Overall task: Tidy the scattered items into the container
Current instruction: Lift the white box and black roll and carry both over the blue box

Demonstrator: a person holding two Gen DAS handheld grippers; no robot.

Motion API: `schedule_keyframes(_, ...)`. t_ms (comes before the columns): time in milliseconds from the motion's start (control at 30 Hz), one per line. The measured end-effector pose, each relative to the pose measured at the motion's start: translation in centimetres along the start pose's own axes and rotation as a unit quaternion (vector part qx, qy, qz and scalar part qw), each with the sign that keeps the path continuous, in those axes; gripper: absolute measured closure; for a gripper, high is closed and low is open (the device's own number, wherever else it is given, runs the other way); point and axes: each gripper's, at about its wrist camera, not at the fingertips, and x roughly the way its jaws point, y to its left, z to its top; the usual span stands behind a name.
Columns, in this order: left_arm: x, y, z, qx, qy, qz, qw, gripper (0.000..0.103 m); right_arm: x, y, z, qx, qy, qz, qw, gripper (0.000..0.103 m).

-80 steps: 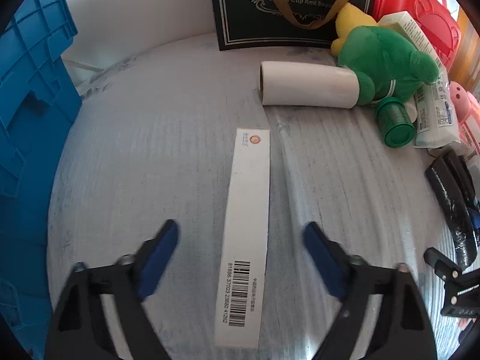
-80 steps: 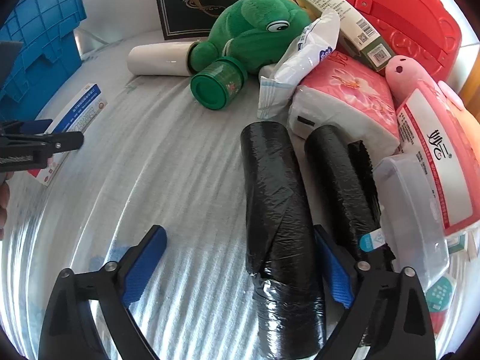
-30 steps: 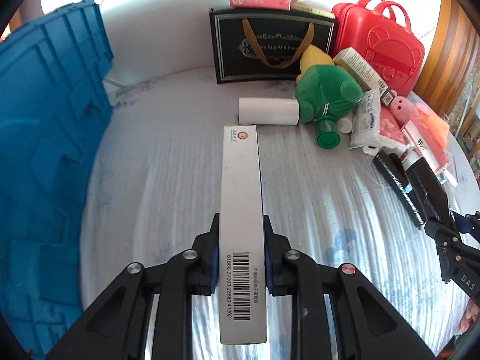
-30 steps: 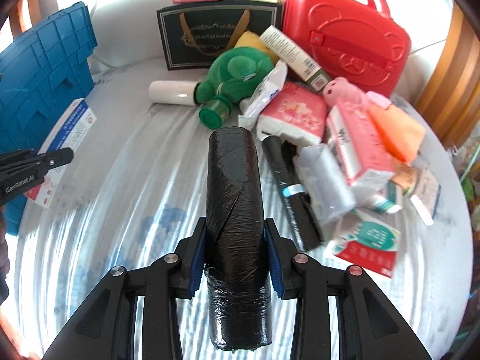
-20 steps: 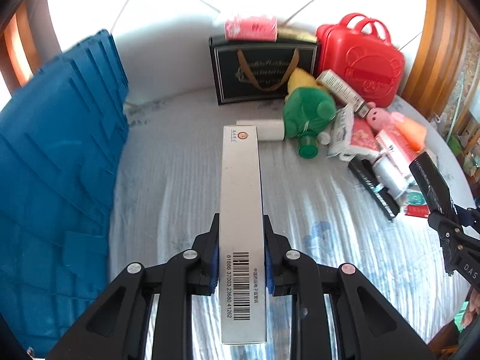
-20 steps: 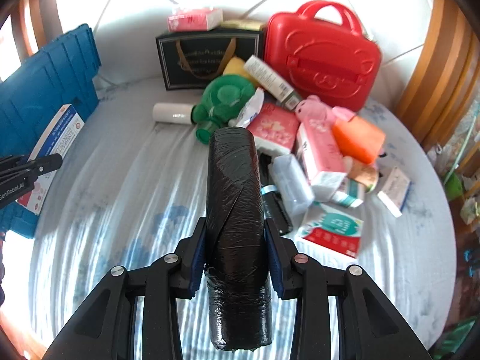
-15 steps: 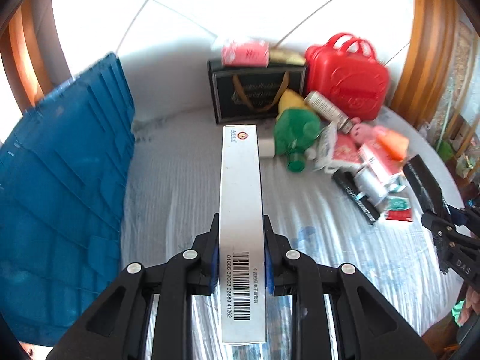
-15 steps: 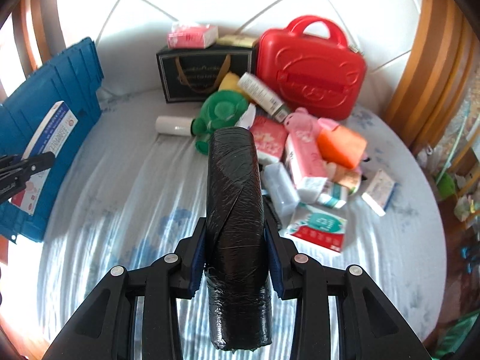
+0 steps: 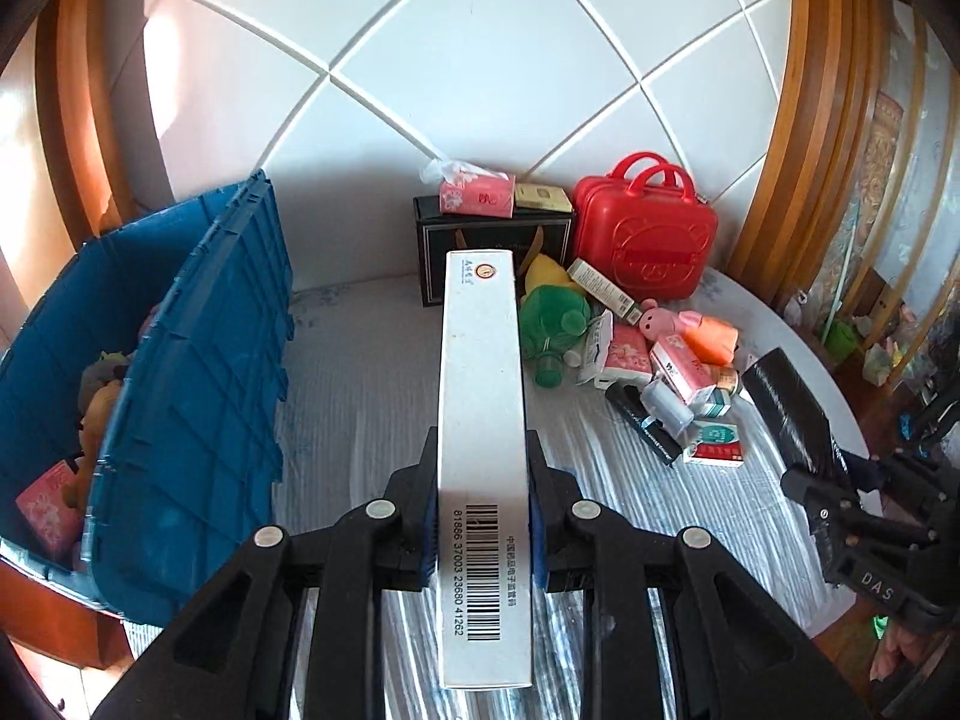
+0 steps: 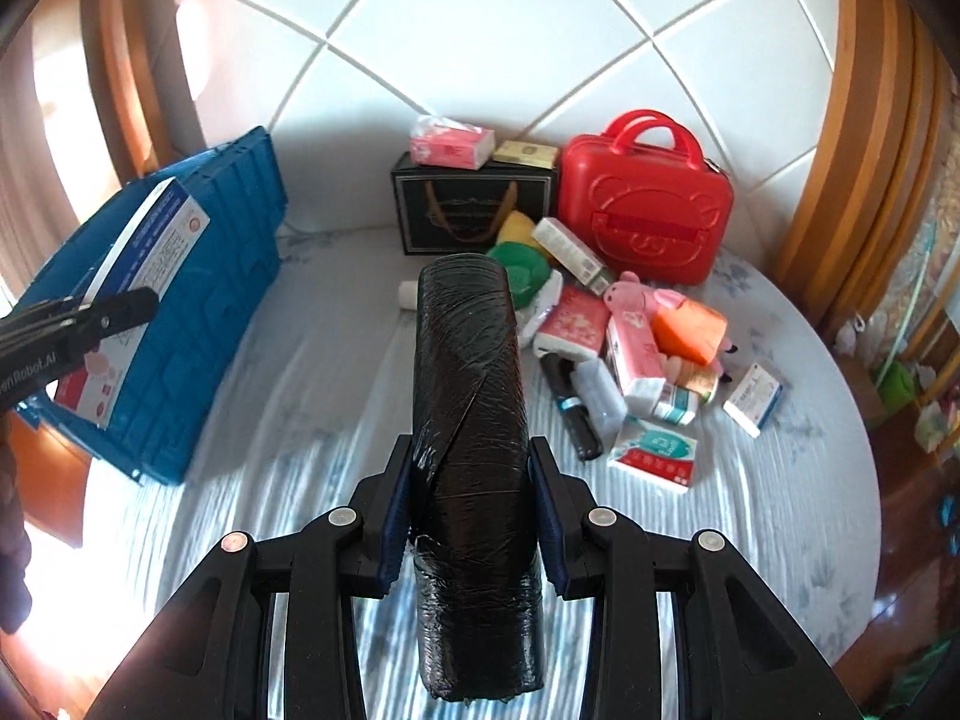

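Left wrist view: the left tongs (image 9: pixel 483 516) are clamped on a long white cardboard box with a barcode (image 9: pixel 483 420), which juts forward between the blue pads, lifted clear above the round tabletop covered in a pale grey cloth (image 9: pixel 360 420). To the left stands the big blue plastic crate (image 9: pixel 198 396), open at the top, with soft toys and a pink packet lying inside. Across the cloth, near the white tiled wall (image 9: pixel 480 60), sits a heap of scattered things: a red plastic toy suitcase (image 9: pixel 645 240), a black gift bag with gold lettering (image 9: pixel 432 246), a green plush toy (image 9: pixel 549 315), pink tissue packs and small boxes. At the right edge the right tongs (image 9: pixel 831 468) show from the side, gripping a black plastic-wrapped roll (image 9: pixel 786 402). In the right wrist view those right tongs (image 10: pixel 474 498) are squeezed on the same black roll (image 10: pixel 471 408), held above the cloth (image 10: pixel 300 390) and pointing toward the heap, where the red suitcase (image 10: pixel 645 210) and black gift bag (image 10: pixel 462 210) stand against the wall. The left tongs (image 10: pixel 129 306) appear at the left edge in front of the blue crate (image 10: pixel 204 300), carrying the white box (image 10: pixel 150 276), whose blue-printed face shows here.
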Motion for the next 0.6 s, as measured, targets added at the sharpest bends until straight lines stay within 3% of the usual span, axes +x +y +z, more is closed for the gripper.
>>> schedule_keyframes(333,-5.1,2.1,0.2,0.023,-0.019,-0.016,0.9994,0.081,-5.2,3.3,0.6,-0.009,-0.027,0.015,0.999,0.068)
schedule_keyframes(600,-7.3,5.6,0.5,0.006,-0.04,-0.013,0.9991,0.081,-6.9,7.6,1.4,-0.029,-0.038,0.035,0.998,0.068)
